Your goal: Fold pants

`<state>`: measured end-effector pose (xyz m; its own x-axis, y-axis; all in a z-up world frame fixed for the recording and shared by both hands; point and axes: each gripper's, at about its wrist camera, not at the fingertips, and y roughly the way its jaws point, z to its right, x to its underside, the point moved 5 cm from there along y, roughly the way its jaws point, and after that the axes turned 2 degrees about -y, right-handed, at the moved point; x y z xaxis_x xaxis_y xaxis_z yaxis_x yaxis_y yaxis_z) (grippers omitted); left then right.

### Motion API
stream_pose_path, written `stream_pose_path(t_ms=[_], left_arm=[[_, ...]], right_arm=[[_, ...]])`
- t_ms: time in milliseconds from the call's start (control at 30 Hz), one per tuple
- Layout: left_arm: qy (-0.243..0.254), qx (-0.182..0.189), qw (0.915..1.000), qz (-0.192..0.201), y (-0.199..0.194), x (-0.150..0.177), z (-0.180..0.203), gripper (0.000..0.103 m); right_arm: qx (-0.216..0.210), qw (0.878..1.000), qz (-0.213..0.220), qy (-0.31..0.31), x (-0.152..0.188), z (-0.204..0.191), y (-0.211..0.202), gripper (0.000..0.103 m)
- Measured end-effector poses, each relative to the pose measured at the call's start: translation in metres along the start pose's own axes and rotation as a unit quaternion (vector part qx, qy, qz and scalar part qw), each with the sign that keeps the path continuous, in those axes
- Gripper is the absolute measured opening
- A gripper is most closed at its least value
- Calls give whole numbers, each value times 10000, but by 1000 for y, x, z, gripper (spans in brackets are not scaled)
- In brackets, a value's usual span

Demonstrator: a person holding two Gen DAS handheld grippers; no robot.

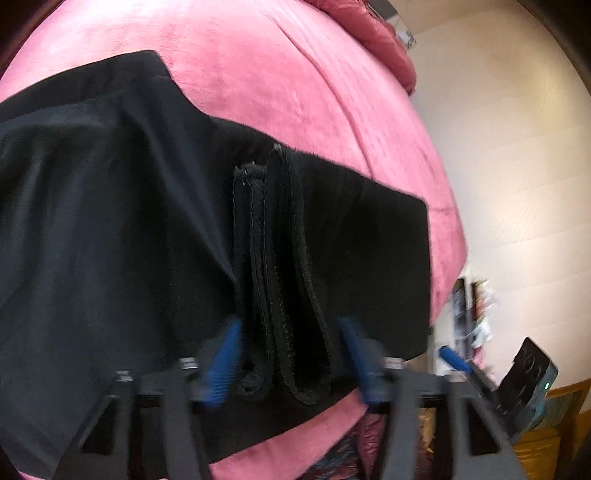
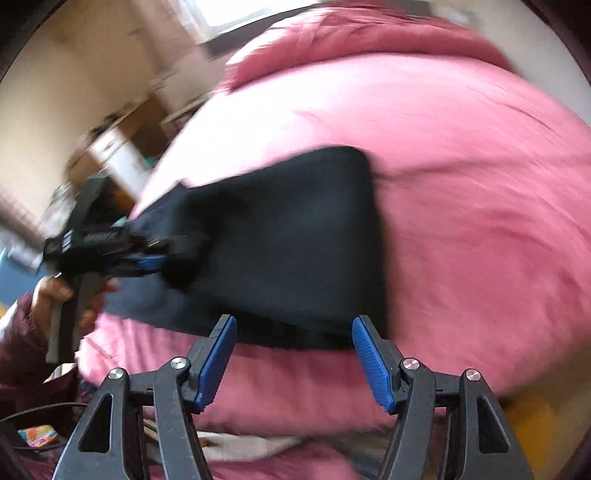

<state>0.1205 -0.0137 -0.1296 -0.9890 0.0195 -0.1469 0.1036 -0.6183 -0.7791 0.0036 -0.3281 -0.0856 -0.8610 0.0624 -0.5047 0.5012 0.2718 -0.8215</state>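
Black pants (image 1: 129,229) lie folded on a pink bed cover (image 1: 295,81). In the left wrist view my left gripper (image 1: 288,328) has its blue pads (image 1: 223,362) spread wide on either side of a bunch of stacked black hems (image 1: 280,295); the pads do not press the cloth. In the right wrist view the pants (image 2: 288,243) form a dark block on the pink cover (image 2: 480,221). My right gripper (image 2: 293,328) is open and empty just in front of the pants' near edge. The left gripper (image 2: 147,262) shows there at the pants' left end, held by a hand.
A pink quilted blanket (image 1: 373,33) is bunched at the bed's far end. A cream wall (image 1: 498,147) and a cluttered shelf (image 1: 476,314) are right of the bed. Wooden furniture (image 2: 122,147) stands left of the bed in the right wrist view.
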Motion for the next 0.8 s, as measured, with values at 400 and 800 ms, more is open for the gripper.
stream_pose_path(t_ms=[400, 800], left_arm=[[658, 1112, 9871, 942, -85, -9, 76, 16], [383, 705, 9907, 1100, -88, 13, 36, 14]], right_arm=[[322, 9971, -226, 655, 12, 28, 41, 76], [988, 9920, -203, 762, -1, 29, 76, 44]])
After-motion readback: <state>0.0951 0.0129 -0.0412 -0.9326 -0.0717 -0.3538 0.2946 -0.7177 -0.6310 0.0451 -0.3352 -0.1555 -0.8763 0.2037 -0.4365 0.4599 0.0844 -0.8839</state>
